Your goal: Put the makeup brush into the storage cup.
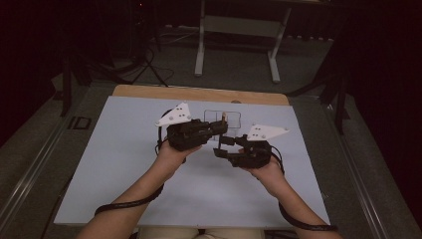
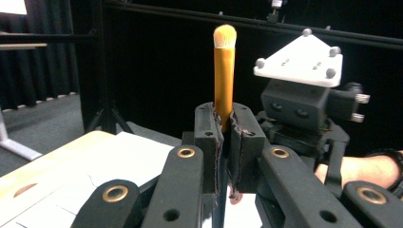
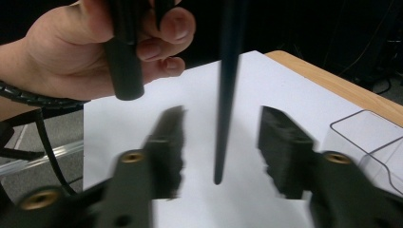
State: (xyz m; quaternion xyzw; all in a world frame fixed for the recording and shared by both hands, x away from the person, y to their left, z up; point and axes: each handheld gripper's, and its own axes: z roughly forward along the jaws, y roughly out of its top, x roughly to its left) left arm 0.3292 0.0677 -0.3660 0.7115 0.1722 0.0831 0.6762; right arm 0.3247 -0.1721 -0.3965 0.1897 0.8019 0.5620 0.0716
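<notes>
White sheeting covers the surface (image 1: pixel 124 164), with a strip of bare wood along its far edge. A clear plastic tray (image 1: pixel 223 118) with compartments sits near the middle of that far edge. Above the middle of the surface, just in front of the tray, the person's hands hold the two tools close together. The left tool (image 2: pixel 223 137) is clamped tight on a makeup brush (image 2: pixel 224 71): its jaws pinch the orange ferrule, the pale bristle tip stands upright above them, and the thin dark handle hangs down below. The right tool (image 3: pixel 221 152), just beside the left one and a little nearer the person in the high view, has its jaws parted. The dark handle (image 3: pixel 228 95) hangs in the gap between them, touching neither pad, with its pointed end above the white sheet. The left hand (image 3: pixel 95 47) shows in the right gripper view, well above those jaws.
</notes>
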